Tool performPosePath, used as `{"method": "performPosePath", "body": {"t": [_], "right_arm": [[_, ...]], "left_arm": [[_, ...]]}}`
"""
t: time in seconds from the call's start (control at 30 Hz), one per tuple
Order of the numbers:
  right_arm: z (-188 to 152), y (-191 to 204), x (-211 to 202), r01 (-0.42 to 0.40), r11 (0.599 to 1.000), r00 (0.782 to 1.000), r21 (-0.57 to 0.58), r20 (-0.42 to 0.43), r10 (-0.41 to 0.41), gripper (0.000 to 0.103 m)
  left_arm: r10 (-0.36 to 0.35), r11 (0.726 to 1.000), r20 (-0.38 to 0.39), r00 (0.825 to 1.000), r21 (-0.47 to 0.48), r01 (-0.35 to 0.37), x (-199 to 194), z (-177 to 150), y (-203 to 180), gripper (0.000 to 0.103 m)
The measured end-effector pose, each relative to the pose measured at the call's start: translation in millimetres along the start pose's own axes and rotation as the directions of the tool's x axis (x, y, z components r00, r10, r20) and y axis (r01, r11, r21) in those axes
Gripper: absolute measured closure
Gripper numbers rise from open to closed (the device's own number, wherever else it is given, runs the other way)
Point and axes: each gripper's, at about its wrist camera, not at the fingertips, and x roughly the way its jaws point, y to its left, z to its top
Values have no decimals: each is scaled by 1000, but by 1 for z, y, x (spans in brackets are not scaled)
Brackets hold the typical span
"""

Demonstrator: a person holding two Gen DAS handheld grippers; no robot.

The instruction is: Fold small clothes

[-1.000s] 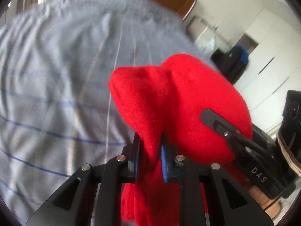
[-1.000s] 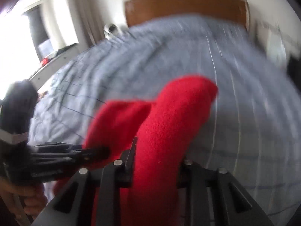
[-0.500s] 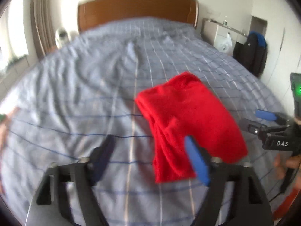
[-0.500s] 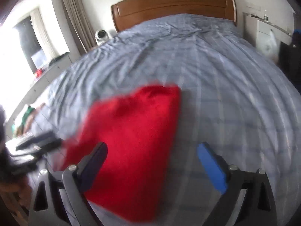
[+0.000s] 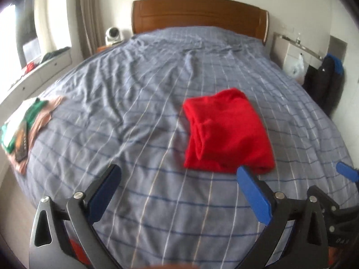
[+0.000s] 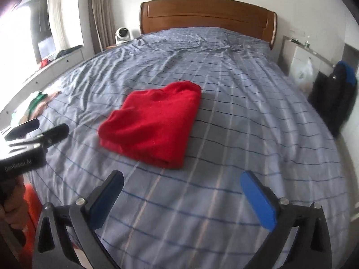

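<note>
A folded red garment [image 5: 226,132] lies flat on the blue-grey checked bed cover [image 5: 134,112]; it also shows in the right wrist view [image 6: 154,118]. My left gripper [image 5: 179,179] is open and empty, held back from the garment near the foot of the bed. My right gripper [image 6: 181,186] is open and empty, also short of the garment. The left gripper shows at the left edge of the right wrist view [image 6: 36,130]. One blue pad of the right gripper shows at the right edge of the left wrist view [image 5: 346,171].
A pile of green, white and pink clothes [image 5: 24,121] lies at the bed's left edge. A wooden headboard [image 5: 199,13] stands at the far end. A dark bag [image 5: 325,83] hangs at the right, a window ledge [image 5: 36,71] runs along the left.
Both grippers were shut on the red garment a second ago. They let it go, opened wide and pulled back; the garment now lies folded on the bed.
</note>
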Motion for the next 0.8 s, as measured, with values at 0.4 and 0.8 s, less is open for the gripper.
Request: {"method": "performPosePath", "body": {"t": [0.4,0.8], "right_arm": [[-2,-3,-6,19,998,1000,56,-17,-18,0],[-8,3,-12,29,999,999,46,-25,-27,0]], "left_arm": [[24,999,7,1000,41,-24,-21,-13,-8,0],[22,999,50,999,47,-24,-36,-24,-11,0]]}}
